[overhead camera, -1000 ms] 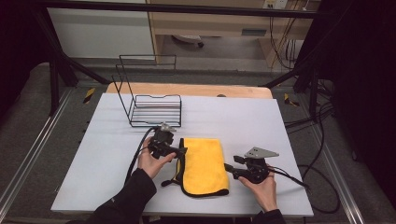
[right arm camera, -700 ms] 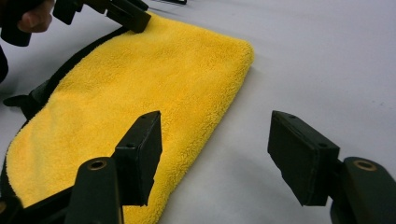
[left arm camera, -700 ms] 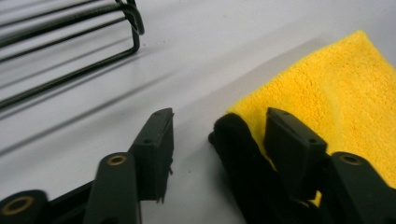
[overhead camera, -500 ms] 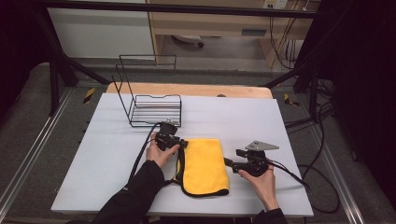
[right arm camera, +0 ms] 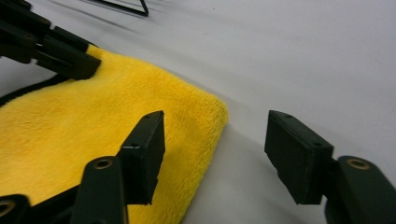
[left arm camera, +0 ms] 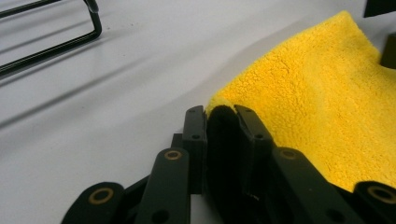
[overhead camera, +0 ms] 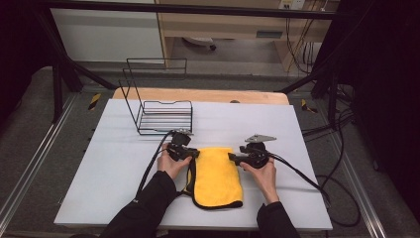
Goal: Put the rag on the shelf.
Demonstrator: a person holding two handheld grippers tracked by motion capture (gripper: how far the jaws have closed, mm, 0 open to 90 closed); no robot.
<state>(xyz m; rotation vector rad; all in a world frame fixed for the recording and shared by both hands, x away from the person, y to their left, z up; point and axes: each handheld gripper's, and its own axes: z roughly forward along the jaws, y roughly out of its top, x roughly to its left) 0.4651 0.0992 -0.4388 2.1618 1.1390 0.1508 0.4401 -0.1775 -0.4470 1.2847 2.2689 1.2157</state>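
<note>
We work on a white table (overhead camera: 119, 168), w/ a wire rack (overhead camera: 161, 111) at its far left and a yellow cloth (overhead camera: 218, 173) lying flat on the near side, in front of the rack and a bit to its right. The cloth looks folded already, black trim showing along its left and near edges.

Progress, as we judge it: the grab is half done. Our left gripper (overhead camera: 190, 152) sits at the cloth's far left corner, the corner nearest the rack. In the left gripper view its jaws have just been closing and are now pinched on that corner, w/ the yellow edge (left arm camera: 219, 103) peeking between the pads. So one corner is secured.

Our right gripper (overhead camera: 233, 157) is at the cloth's far right corner, away from the rack. Its jaws stand apart: one pad (right arm camera: 149, 140) hovers over the cloth, the other (right arm camera: 294, 154) over bare table, the cloth's edge between them, nothing gripped.

Left to do, prob.: close the right jaws on that corner, then lift and fold or move the cloth, maybe toward the rack.
</note>
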